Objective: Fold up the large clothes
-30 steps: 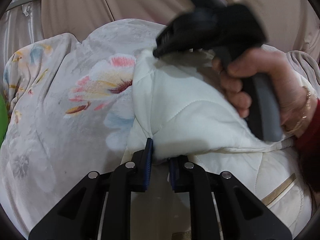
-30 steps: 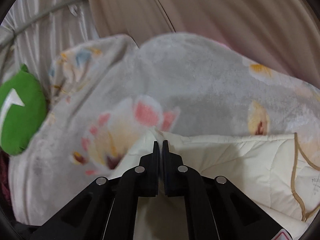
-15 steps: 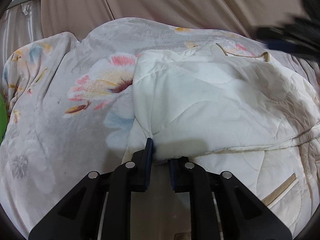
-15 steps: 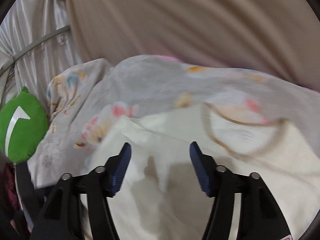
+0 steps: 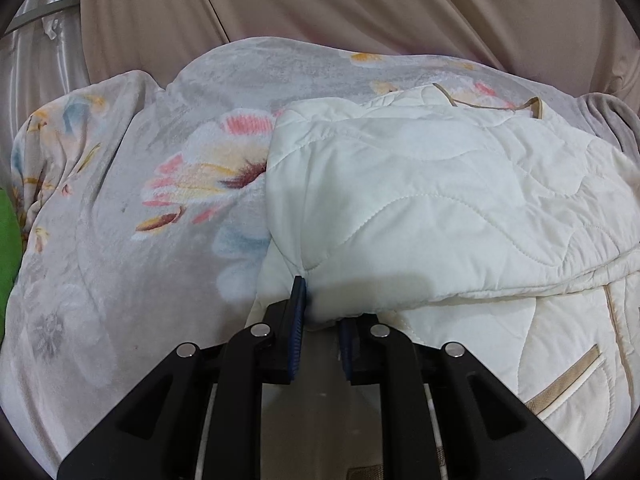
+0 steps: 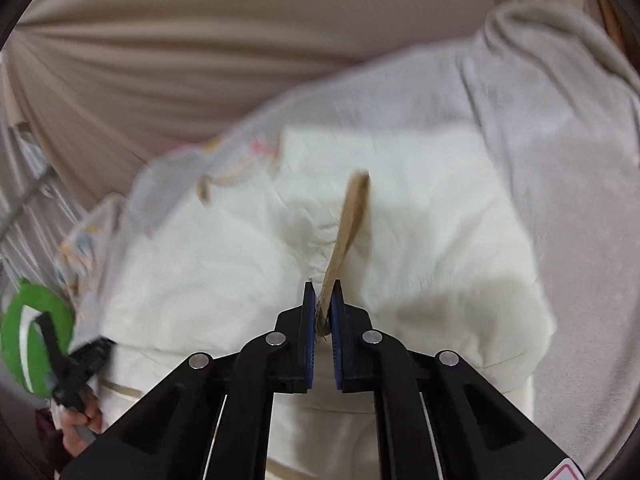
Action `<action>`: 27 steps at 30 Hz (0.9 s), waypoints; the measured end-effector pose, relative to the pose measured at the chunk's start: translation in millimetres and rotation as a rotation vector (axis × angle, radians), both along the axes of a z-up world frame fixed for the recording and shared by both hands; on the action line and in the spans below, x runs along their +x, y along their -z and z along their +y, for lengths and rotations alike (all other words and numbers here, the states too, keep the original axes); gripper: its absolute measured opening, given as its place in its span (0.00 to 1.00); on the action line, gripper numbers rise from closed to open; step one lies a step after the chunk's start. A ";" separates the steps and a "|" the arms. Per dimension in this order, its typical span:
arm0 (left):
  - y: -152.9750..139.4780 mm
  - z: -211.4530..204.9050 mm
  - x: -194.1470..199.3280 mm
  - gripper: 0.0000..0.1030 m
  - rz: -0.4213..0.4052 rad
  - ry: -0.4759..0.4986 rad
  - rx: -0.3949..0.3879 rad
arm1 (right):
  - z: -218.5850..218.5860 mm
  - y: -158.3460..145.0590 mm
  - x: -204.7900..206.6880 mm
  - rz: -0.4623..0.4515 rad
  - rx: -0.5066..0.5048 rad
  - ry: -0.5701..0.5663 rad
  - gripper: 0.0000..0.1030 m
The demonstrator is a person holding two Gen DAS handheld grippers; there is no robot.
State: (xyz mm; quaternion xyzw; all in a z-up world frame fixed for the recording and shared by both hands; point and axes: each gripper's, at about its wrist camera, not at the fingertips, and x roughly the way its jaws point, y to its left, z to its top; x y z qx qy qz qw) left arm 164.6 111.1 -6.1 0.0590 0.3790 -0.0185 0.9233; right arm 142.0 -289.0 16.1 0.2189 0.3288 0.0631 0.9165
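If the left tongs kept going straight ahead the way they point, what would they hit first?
The left tongs are shut on the folded edge of the cream quilted jacket, so going on would likely push into that padded fold first; the grey floral blanket lies beneath and to the left.

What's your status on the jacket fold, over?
Left gripper shut on white quilted jacket fold. Right gripper shut on its tan trim. Jacket lies on floral blanket; nothing blocking.

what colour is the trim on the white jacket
Tan, on the jacket's trim; clearest in the right wrist view, between the right tongs.
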 end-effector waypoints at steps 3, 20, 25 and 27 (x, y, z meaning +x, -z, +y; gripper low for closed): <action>0.7 -4.2 -0.1 0.15 0.001 -0.001 0.024 | -10.9 -19.6 -18.9 -0.061 -0.005 0.029 0.05; -88.7 -16.7 -61.2 0.57 -0.164 0.142 -0.092 | 3.2 -36.7 -50.9 -0.028 -0.182 0.003 0.18; -86.6 -69.8 -24.7 0.59 -0.135 0.211 -0.034 | 54.0 -32.2 -18.3 -0.017 -0.237 -0.142 0.18; -62.4 -80.6 -1.8 0.59 -0.063 0.204 -0.009 | 58.3 -10.7 -1.2 0.048 -0.259 -0.154 0.18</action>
